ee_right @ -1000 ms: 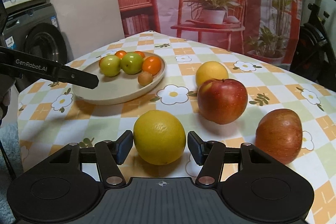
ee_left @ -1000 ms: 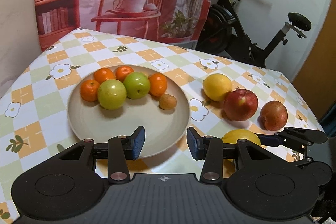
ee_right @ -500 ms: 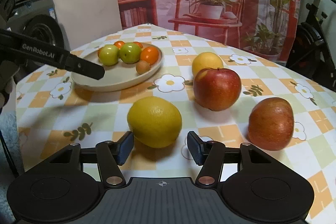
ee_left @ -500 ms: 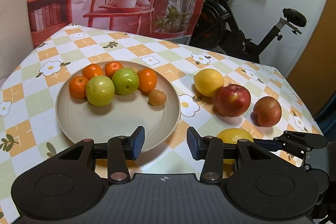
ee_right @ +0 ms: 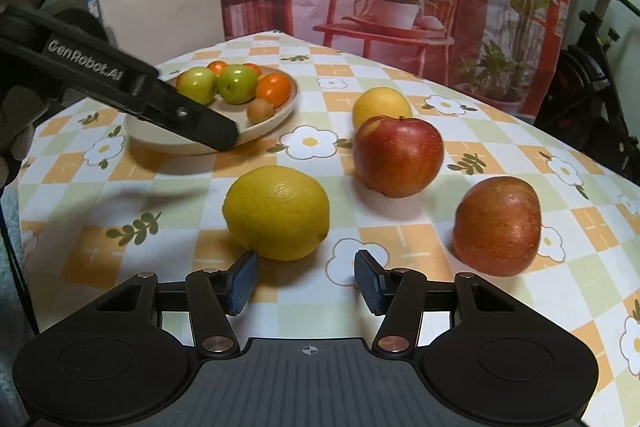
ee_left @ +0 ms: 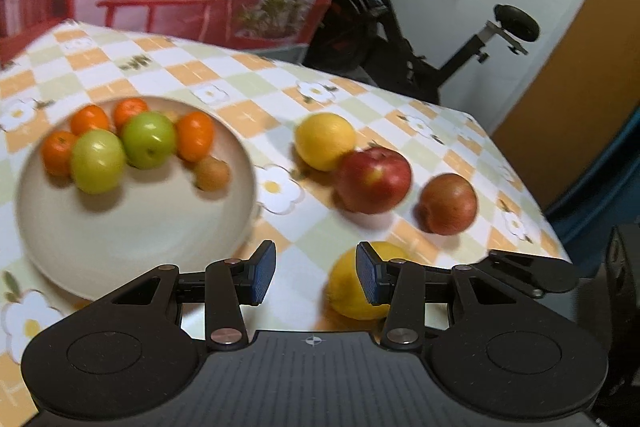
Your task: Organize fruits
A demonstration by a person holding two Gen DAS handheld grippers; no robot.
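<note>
The only legible text is "GenRobot.AI", printed in white on the black finger of the left gripper (ee_right: 120, 95), at 10 o'clock in the right wrist view. No other readable text.

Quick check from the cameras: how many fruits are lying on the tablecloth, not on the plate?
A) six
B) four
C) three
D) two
B: off the plate lie the near lemon, the far lemon, the red apple and the russet apple.
</note>
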